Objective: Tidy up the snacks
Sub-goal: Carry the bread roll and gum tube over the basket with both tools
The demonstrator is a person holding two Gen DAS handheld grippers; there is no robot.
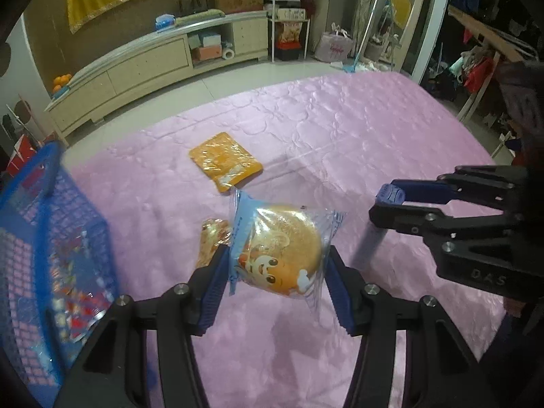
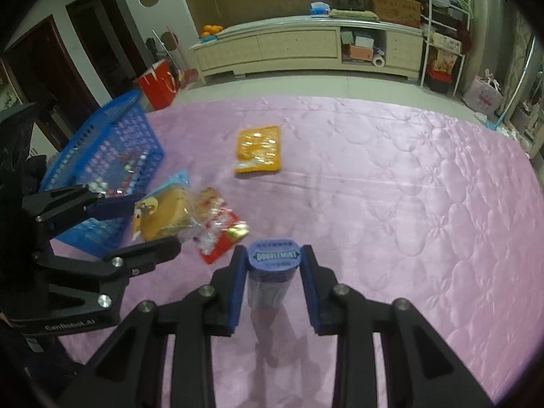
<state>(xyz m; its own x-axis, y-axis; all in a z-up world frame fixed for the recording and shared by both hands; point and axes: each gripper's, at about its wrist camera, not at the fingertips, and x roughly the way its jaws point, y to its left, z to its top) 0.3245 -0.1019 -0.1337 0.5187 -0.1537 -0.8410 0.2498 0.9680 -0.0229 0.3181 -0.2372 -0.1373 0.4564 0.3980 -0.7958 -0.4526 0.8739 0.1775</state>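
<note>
My left gripper (image 1: 277, 268) is shut on a clear-wrapped round bun with a cartoon print (image 1: 282, 255) and holds it above the pink quilt; the bun also shows in the right wrist view (image 2: 166, 214). My right gripper (image 2: 273, 261) is shut on a blue Doublemint gum bottle (image 2: 273, 265), seen from the side in the left wrist view (image 1: 391, 197). A blue mesh basket (image 1: 51, 238) stands at the left with snack packets inside. An orange packet (image 1: 226, 161) and a red and gold packet (image 2: 221, 227) lie on the quilt.
The pink quilted bed (image 2: 391, 204) stretches to the right and front. Beyond its far edge are tiled floor, a long cream cabinet (image 2: 306, 47), a red bag (image 2: 158, 85) and a white shelf rack (image 2: 442, 34).
</note>
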